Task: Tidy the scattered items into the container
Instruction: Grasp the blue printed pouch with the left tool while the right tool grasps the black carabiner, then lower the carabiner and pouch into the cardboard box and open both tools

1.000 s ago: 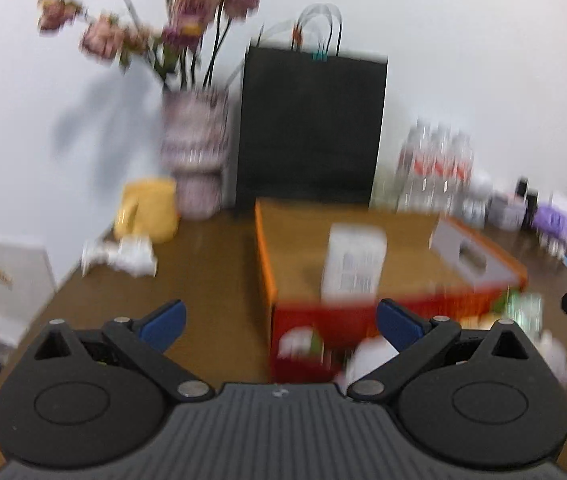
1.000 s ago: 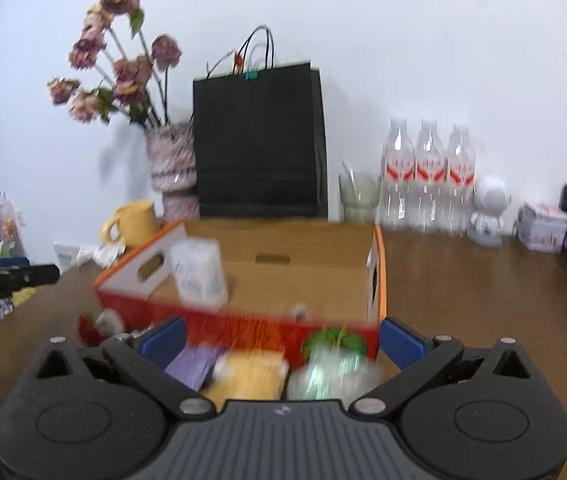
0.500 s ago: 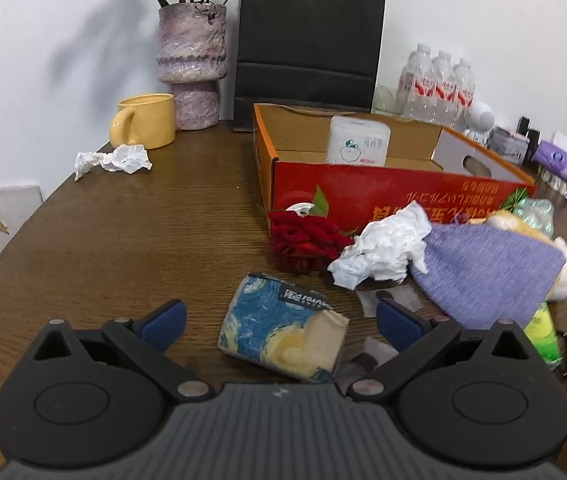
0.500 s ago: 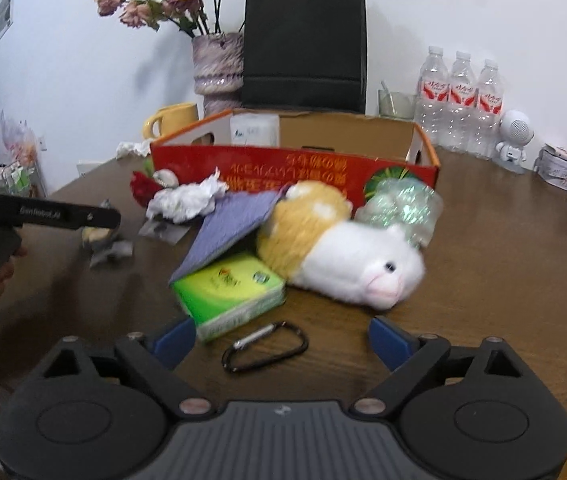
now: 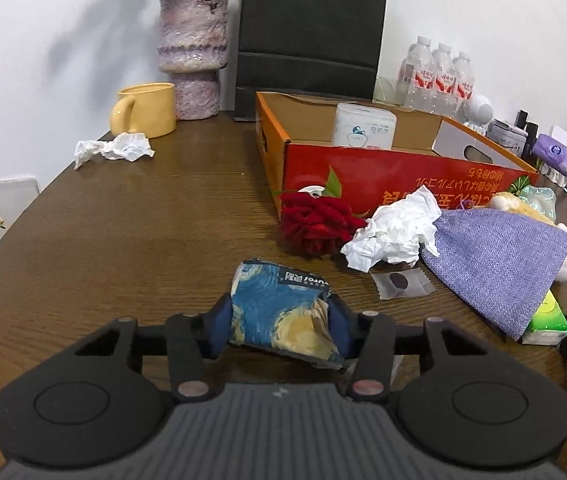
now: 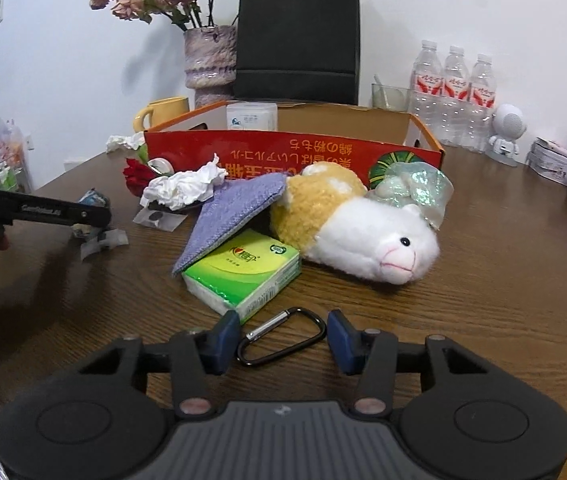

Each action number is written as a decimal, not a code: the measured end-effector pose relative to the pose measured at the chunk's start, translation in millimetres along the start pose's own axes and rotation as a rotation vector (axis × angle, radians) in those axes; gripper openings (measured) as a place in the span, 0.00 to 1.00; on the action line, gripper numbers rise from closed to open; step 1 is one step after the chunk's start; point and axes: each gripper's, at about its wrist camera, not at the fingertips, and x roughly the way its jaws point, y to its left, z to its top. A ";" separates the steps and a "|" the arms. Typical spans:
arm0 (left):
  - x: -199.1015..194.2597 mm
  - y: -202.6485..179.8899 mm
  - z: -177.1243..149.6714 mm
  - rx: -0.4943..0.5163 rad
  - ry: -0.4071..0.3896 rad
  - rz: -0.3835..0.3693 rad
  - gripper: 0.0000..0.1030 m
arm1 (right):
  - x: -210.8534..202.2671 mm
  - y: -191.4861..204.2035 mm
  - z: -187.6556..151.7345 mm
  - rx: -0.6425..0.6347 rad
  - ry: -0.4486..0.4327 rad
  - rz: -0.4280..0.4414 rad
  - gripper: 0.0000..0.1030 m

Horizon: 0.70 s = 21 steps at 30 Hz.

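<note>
Left gripper [image 5: 281,322]: fingers pinching a blue-and-yellow tissue pack [image 5: 283,314] from both sides, near the bench's front edge. Whether the pack is lifted or on the wood, cannot tell.

Right gripper [image 6: 283,338]: fingers spread, one on either side of a black carabiner [image 6: 281,336] lying flat on the bench [image 6: 503,280]; neither finger touches it.

Just beyond the carabiner, a green tissue pack [image 6: 243,270], its far corner tucked under a purple knit cloth [image 6: 235,210]. The cloth also drapes over the back of a white-and-tan plush toy [image 6: 357,226], which lies on its side, snout toward the bench's right edge. An iridescent wrapper [image 6: 415,186] rests against the toy's far side.

Left of the cloth: a small clear sachet [image 5: 401,282] with a dark spot, then a crumpled white tissue [image 5: 395,232], touching a red fabric rose [image 5: 315,222].

Behind all of these, the red cardboard box [image 5: 403,178], open-topped, printed side facing the camera. Inside, toward its far wall, one white packet [image 5: 365,126] stands upright.

Far left corner of the bench: another crumpled tissue [image 5: 113,150] beside a yellow mug [image 5: 145,110], then a mottled purple vase [image 5: 193,68] with dried flowers. A black paper bag [image 5: 311,32] stands behind the box; three water bottles [image 6: 455,100] and a small white robot figure [image 6: 507,130] line the far right.
</note>
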 end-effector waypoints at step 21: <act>-46.9 0.4 -4.3 -0.037 -0.104 -0.038 0.47 | -17.7 -1.1 8.1 0.033 -0.052 -0.064 0.41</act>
